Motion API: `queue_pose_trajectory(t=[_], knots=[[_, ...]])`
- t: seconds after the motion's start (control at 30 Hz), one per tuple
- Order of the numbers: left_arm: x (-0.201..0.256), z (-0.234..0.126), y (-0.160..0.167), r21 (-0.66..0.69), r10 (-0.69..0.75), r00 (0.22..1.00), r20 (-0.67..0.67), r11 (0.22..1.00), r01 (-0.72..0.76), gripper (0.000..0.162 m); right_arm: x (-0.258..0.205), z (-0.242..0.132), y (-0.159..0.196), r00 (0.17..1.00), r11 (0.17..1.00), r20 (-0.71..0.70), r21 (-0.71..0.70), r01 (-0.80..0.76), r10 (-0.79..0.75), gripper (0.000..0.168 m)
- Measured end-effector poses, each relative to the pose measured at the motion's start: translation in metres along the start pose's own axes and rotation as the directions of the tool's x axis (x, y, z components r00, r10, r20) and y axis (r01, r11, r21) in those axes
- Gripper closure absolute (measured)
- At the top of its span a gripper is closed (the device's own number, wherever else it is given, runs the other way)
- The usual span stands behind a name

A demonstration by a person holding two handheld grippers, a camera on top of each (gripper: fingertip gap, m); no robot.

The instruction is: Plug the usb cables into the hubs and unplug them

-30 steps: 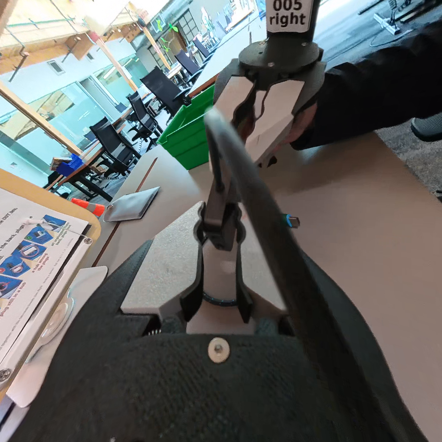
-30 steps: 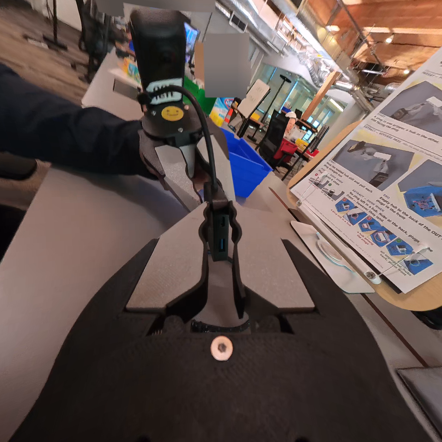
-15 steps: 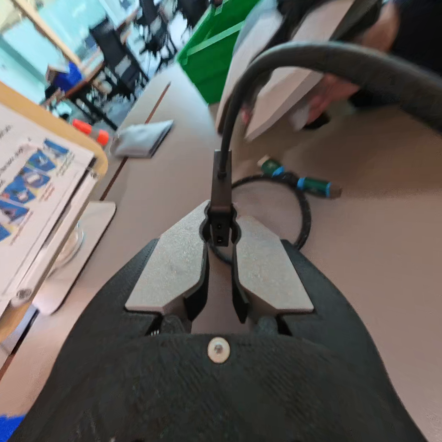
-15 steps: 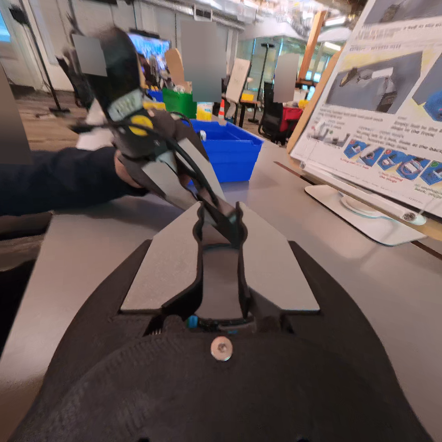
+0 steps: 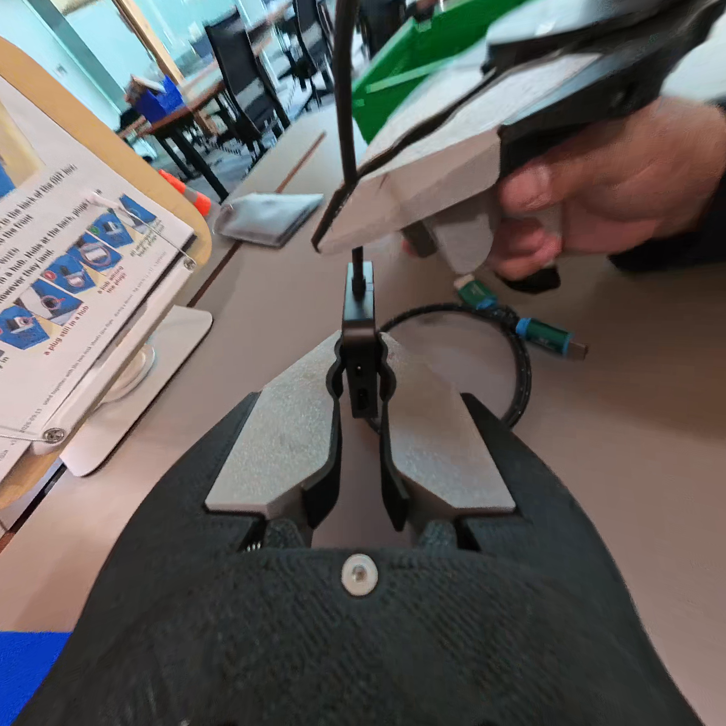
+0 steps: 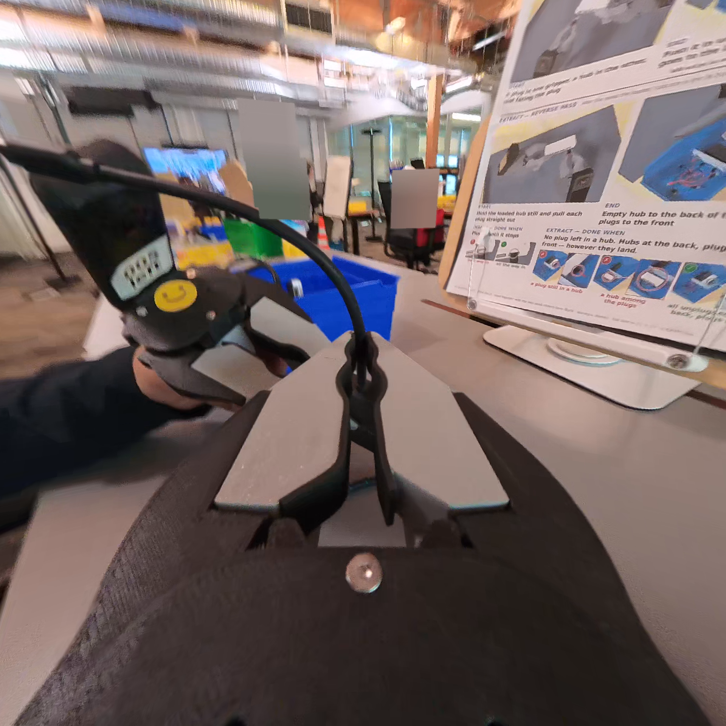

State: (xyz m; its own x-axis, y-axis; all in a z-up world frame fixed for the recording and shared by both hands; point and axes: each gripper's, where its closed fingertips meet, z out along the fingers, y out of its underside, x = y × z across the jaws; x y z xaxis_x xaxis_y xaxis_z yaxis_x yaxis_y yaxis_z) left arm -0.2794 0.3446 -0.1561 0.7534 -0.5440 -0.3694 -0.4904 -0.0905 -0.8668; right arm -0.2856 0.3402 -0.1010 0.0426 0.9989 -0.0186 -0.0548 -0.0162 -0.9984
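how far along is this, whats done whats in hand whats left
Done, by the look of it: the braided cable with green plugs lies loose on the table, plugged into nothing.

In hand: the left gripper is shut on the black hub, whose two visible ports look empty. The right gripper pinches the hub's cord.

Left: neither hub nor cord is released yet.

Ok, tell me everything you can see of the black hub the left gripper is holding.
The black hub is a slim, matte, plastic-looking rectangular block, standing on edge, clamped between the left gripper's notched fingertips. Two small ports show on its near narrow face. A thin black cable leaves its far end and rises past the right gripper. It is held above the table, over a coiled braided cable.
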Motion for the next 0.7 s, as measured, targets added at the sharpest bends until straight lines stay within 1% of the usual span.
queue_pose_trajectory(t=[0.03,0.1,0.17,0.23,0.3,0.33,0.4,0.47,0.53,0.57,0.63,0.7], knots=[[-0.002,-0.002,-0.005,0.035,-0.011,1.0,0.008,0.999,0.011,0.15,0.003,-0.002,-0.006,0.998,0.998,0.014,0.041,-0.056,0.056,0.168],[-0.004,-0.005,-0.007,0.053,-0.002,1.0,0.024,0.999,0.001,0.15,0.007,-0.006,-0.018,0.988,0.981,0.061,0.123,-0.148,0.141,0.168],[-0.005,-0.004,-0.007,0.06,0.017,0.999,0.039,0.998,-0.019,0.147,0.006,-0.012,-0.031,0.967,0.951,0.139,0.197,-0.239,0.214,0.168],[0.0,-0.003,-0.011,0.084,0.009,1.0,0.02,0.996,-0.011,0.142,0.003,-0.018,-0.04,0.935,0.914,0.227,0.241,-0.326,0.273,0.168],[0.004,-0.006,-0.024,0.163,-0.003,1.0,0.004,0.987,0.002,0.144,0.0,-0.02,-0.04,0.909,0.893,0.281,0.245,-0.379,0.308,0.168],[0.006,-0.009,-0.032,0.208,0.005,1.0,0.005,0.978,-0.006,0.15,-0.001,-0.02,-0.039,0.897,0.886,0.299,0.234,-0.4,0.326,0.168],[0.002,-0.013,-0.036,0.232,0.043,0.998,0.049,0.971,-0.054,0.151,0.0,-0.019,-0.037,0.876,0.875,0.318,0.206,-0.438,0.363,0.168],[-0.006,-0.013,-0.031,0.181,0.054,0.995,0.079,0.981,-0.068,0.151,0.009,-0.015,-0.027,0.886,0.894,0.262,0.137,-0.427,0.383,0.168],[-0.013,-0.015,-0.028,0.171,0.042,0.995,0.089,0.984,-0.056,0.151,0.026,-0.01,-0.007,0.91,0.917,0.135,0.026,-0.398,0.392,0.159],[-0.014,-0.013,-0.023,0.141,0.04,0.996,0.084,0.989,-0.052,0.151,0.033,-0.008,0.004,0.918,0.921,0.076,-0.035,-0.388,0.389,0.155],[-0.015,-0.006,-0.011,0.071,0.072,0.992,0.099,0.994,-0.08,0.151,0.042,-0.006,0.019,0.928,0.92,-0.016,-0.126,-0.372,0.373,0.151],[-0.016,-0.003,-0.006,0.04,0.128,0.983,0.133,0.99,-0.134,0.151,0.05,-0.006,0.027,0.932,0.917,-0.084,-0.168,-0.363,0.353,0.144]])
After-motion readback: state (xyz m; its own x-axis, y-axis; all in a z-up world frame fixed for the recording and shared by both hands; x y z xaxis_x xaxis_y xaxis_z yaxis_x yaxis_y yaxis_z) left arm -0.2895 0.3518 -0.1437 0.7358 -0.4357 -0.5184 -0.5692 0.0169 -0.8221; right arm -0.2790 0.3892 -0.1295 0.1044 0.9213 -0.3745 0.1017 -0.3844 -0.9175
